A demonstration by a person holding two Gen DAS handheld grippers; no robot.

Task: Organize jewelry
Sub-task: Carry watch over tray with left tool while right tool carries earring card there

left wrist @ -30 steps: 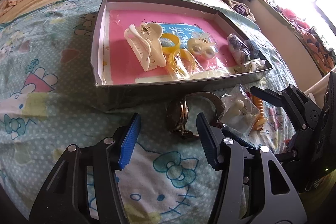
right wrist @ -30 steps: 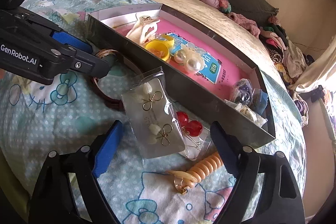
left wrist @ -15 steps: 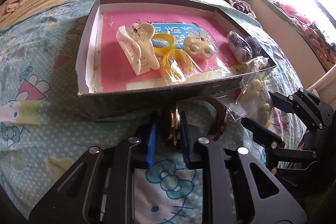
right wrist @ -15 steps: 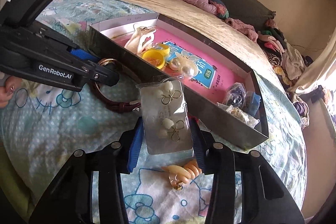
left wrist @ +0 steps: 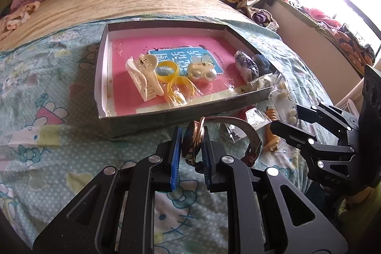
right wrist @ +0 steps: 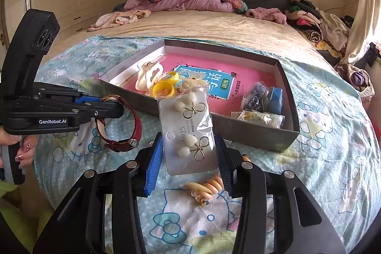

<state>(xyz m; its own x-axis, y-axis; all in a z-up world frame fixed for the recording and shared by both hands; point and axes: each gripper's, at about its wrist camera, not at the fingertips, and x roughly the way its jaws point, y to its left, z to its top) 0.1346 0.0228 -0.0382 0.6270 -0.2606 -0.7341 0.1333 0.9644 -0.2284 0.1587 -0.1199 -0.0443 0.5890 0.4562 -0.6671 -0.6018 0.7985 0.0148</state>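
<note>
My left gripper is shut on a gold-rimmed watch, held edge-on just off the bedspread with its red-brown strap hanging in a loop. My right gripper is shut on a clear bag with a white card of pearl earrings, upright above the bedspread near the box's front wall. The grey shallow box lies beyond both, lined with a pink book. It holds a cream hair claw, yellow rings, a pearl clip and small bags.
An orange spiral hair tie and a small clear bag lie on the cartoon-print bedspread in front of the box. A person's hand holds the left gripper's handle. Clothes pile at the bed's head and right side.
Both grippers have shut, the left on the watch and the right on the earring bag. Both things have since come up off the bedspread, and the right view has rolled level.
</note>
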